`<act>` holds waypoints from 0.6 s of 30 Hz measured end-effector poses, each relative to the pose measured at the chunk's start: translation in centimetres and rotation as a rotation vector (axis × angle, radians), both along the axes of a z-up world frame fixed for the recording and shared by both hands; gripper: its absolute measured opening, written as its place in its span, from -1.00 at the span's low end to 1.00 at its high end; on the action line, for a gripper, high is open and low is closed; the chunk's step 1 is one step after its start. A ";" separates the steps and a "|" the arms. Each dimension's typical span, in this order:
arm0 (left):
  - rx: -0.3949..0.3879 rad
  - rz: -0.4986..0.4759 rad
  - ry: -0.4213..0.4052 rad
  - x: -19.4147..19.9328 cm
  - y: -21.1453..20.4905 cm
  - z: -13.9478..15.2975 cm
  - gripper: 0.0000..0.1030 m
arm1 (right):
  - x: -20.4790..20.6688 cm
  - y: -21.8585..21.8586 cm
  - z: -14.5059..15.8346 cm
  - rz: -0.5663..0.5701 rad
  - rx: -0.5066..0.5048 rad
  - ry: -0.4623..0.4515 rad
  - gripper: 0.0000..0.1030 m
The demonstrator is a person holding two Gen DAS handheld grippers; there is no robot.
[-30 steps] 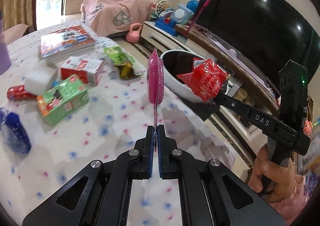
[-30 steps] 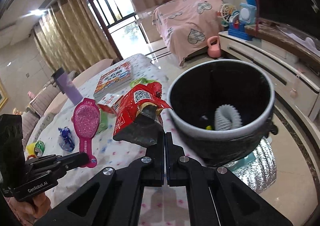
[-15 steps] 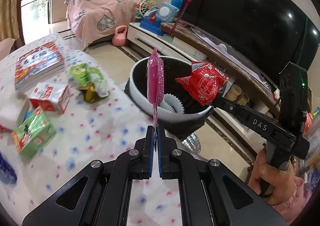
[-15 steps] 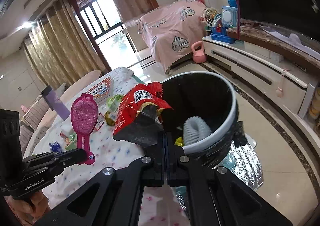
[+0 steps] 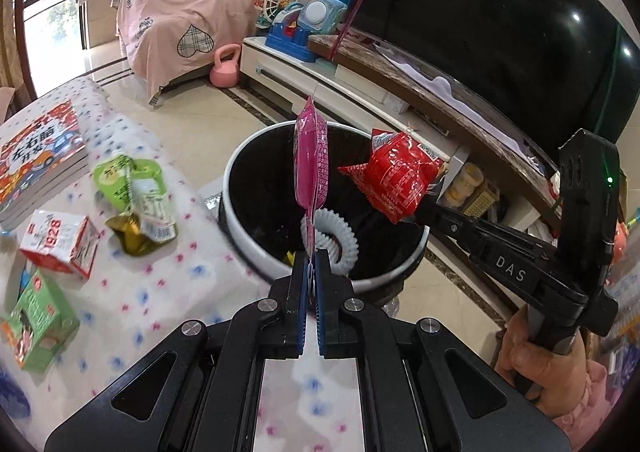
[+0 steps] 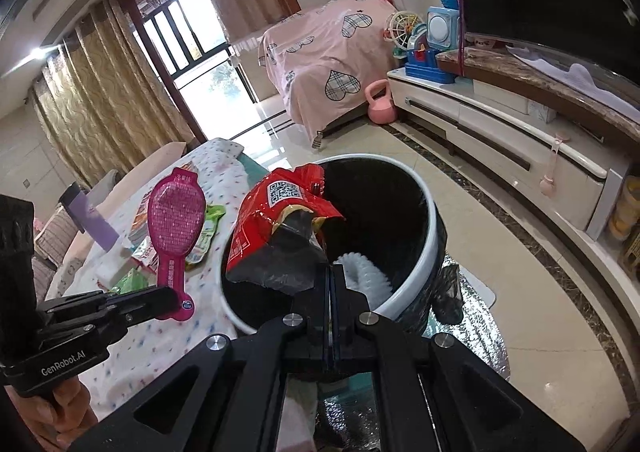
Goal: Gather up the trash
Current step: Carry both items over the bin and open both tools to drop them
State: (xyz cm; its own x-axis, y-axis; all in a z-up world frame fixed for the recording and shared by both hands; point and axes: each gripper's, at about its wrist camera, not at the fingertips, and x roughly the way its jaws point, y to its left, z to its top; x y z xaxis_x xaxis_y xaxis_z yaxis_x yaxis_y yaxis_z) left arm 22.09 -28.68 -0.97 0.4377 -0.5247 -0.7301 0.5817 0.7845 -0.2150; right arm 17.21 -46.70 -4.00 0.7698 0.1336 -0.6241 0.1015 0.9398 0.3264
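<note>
While the pink packet (image 5: pixel 311 160) stands upright mid-frame over the bin's (image 5: pixel 240 168) dark mouth, my left gripper (image 5: pixel 311 258) is clenched on its lower tail. My right gripper (image 6: pixel 330 272), at frame centre, grasps the red wrapper (image 6: pixel 276 228) over the same opening.

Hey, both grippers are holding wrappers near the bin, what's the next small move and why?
Probably open the right gripper: its red snack bag already hangs over the mouth of the trash bin, so it should drop in. The left gripper, shut on the pink packet, looks close behind.
</note>
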 end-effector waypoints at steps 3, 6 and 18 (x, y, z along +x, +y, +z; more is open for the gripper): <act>0.004 -0.004 0.007 0.7 -0.8 0.0 -0.95 | 0.4 -0.4 -0.1 -0.006 -0.005 0.007 -0.99; 0.011 -0.004 0.011 1.3 -1.4 -0.2 -0.95 | 0.6 -0.7 -0.1 -0.009 -0.013 0.011 -0.99; 0.037 0.006 0.053 2.6 -2.9 -1.0 -0.71 | 2.2 -2.3 -0.5 -0.026 -0.023 0.043 -0.89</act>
State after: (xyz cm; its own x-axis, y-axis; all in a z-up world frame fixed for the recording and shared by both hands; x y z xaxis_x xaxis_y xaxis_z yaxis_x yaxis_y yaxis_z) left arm 24.65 -31.56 -2.00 0.4014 -0.4941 -0.7712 0.5656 0.7960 -0.2156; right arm 19.38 -48.97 -4.50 0.7451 0.0991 -0.6596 0.1393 0.9440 0.2992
